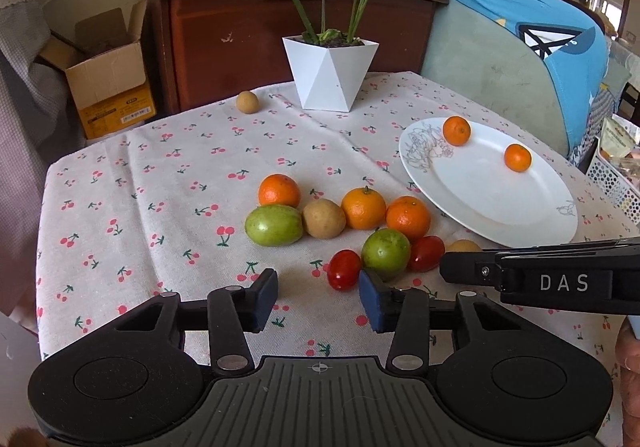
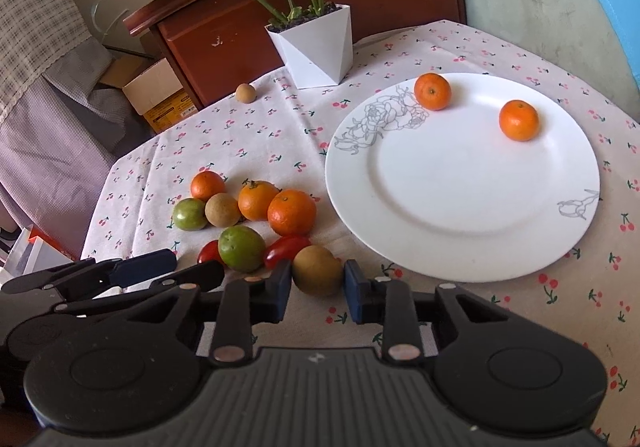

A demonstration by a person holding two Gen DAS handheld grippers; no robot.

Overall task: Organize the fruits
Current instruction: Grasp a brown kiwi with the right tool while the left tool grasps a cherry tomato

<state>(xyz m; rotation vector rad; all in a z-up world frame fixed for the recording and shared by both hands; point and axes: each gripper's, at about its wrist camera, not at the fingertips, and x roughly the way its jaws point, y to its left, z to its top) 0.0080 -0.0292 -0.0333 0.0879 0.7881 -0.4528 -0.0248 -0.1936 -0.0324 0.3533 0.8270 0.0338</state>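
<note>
A white plate (image 2: 460, 223) holds two small oranges (image 2: 432, 91) (image 2: 519, 120); the plate also shows in the left wrist view (image 1: 500, 203). A cluster of fruit lies left of it: several oranges (image 1: 279, 190), two green fruits (image 1: 274, 225) (image 1: 386, 250), a brown fruit (image 1: 323, 218) and two red tomatoes (image 1: 344, 269) (image 1: 426, 253). My right gripper (image 2: 317, 289) has its pads on both sides of a brown round fruit (image 2: 316, 270) on the cloth. My left gripper (image 1: 318, 297) is open and empty, just in front of the cluster.
A white plant pot (image 1: 330, 73) stands at the back of the table, with a lone brown fruit (image 1: 247, 102) to its left. A wooden cabinet (image 1: 240, 27), a cardboard box (image 1: 108, 75) and a cushioned chair (image 1: 500, 63) surround the table.
</note>
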